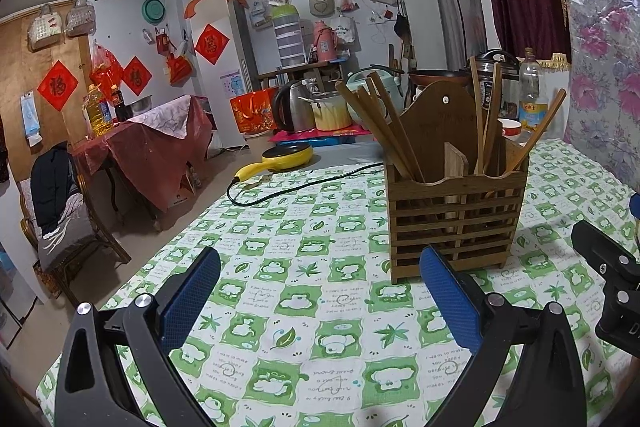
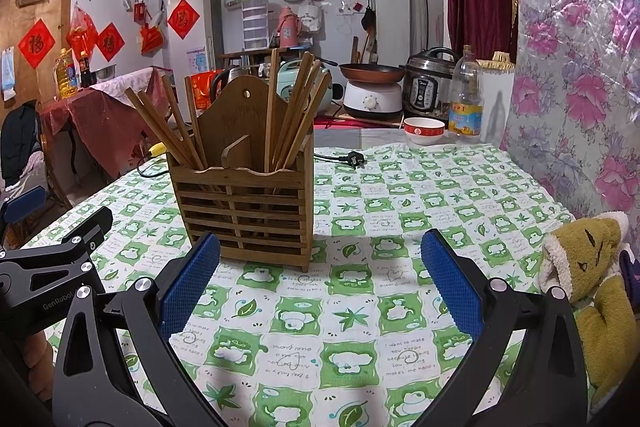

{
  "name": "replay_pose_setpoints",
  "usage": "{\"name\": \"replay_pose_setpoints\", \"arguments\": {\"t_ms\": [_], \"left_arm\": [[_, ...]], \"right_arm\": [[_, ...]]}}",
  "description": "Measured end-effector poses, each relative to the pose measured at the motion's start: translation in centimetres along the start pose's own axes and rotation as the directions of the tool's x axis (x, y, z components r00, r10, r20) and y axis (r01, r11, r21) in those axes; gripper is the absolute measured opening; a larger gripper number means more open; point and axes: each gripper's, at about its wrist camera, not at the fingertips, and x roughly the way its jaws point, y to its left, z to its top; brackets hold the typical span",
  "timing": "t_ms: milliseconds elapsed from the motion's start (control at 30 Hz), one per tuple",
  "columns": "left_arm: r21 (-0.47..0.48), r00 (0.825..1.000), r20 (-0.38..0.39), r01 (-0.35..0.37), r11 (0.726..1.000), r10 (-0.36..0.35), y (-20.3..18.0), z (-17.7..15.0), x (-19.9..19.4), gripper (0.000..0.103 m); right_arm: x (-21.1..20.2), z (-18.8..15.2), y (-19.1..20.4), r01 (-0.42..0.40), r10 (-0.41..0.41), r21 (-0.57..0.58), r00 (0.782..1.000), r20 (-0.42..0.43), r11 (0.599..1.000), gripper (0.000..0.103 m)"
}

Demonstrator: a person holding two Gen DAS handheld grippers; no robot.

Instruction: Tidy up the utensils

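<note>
A slatted wooden utensil holder [image 1: 454, 219] stands on the green-and-white checked tablecloth [image 1: 304, 307], also in the right wrist view [image 2: 244, 211]. Several wooden chopsticks [image 1: 380, 127] lean in its left compartment and several [image 1: 490, 119] in its right one; they also show in the right wrist view [image 2: 168, 123] [image 2: 298, 111]. My left gripper [image 1: 320, 287] is open and empty, just in front-left of the holder. My right gripper [image 2: 320, 275] is open and empty, in front-right of the holder. No loose utensils show on the cloth.
A yellow pan [image 1: 286, 155] and black cord [image 1: 288, 187] lie behind the holder. A plug [image 2: 354, 159], red-rimmed bowl [image 2: 424, 129], oil bottle [image 2: 466, 95] and cookers [image 2: 430, 83] stand at the back. A plush toy [image 2: 592, 275] lies at right beside the floral wall.
</note>
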Motion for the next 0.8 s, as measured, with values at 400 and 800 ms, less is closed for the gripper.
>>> {"name": "replay_pose_setpoints", "arguments": {"t_ms": [400,800], "left_arm": [[0.0,1.0,0.001,-0.001,1.0,0.001,-0.03,-0.02,0.04,0.098],[0.001,1.0,0.0,-0.001,1.0,0.001,-0.12,-0.06,0.06,0.098]], "right_arm": [[-0.03,0.05,0.02,0.0,0.0,0.0,1.0,0.001,1.0,0.097],[-0.07,0.07,0.02,0.0,0.0,0.0,1.0,0.002,1.0,0.097]]}}
